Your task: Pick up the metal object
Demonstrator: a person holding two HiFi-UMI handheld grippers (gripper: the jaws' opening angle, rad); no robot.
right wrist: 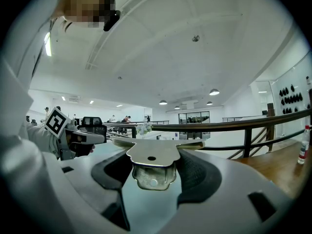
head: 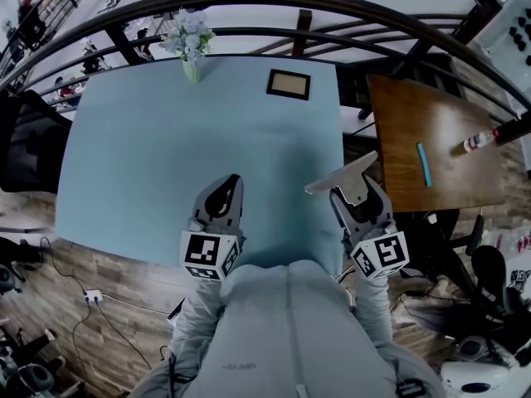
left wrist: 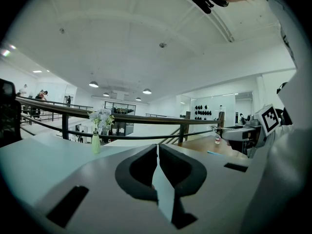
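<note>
1. Metal sits in the grip of the right gripper [right wrist: 153,174]. Its jaws stand wide and press on both sides of the metal plate [right wrist: 152,152], a flat bracket with holes, which lies crosswise between them.
2. In the head view the plate juts over the right-hand edge of the pale blue table [head: 166,139], near the person's body. It looks lifted off the surface, though how high I cannot tell.
3. The left gripper [left wrist: 157,162] has its jaws together with nothing between them. It is over the near part of the table, apart from the plate.
4. By my reading, the grasp is made and the step in hand is the lift itself.
5. The next move calls for a firm, level hold. The plate's long end sticks out to one side, so it could pivot or slip if the claw tilts or eases.
</note>
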